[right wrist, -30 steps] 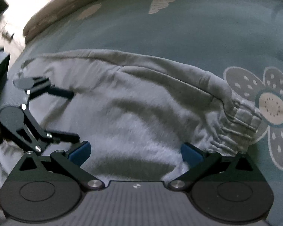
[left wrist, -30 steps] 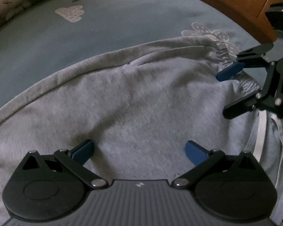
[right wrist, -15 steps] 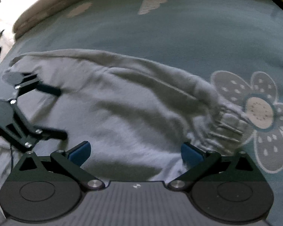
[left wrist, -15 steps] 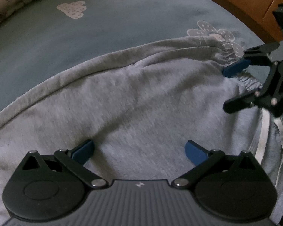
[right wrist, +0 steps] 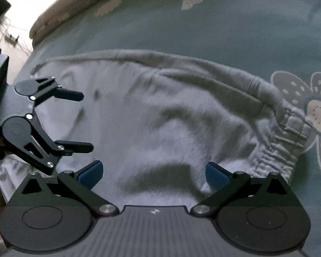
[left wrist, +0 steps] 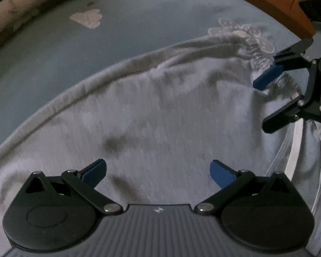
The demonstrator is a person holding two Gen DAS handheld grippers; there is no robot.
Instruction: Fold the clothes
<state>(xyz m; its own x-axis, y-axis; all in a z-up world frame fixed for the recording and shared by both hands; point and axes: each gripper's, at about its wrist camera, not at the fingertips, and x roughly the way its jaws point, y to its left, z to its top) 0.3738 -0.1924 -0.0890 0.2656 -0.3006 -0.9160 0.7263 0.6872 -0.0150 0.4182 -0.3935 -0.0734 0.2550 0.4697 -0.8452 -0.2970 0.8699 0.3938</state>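
grey sweatpants [left wrist: 160,111] on flower-print bedsheet [right wrist: 235,21], wooden bed frame [left wrist: 267,2] behind, both grippers' jaws apart

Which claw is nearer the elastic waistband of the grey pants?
Right. The right claw hangs open next to the gathered waistband, while the left claw, also open, sits over the leg fabric, well away from it.
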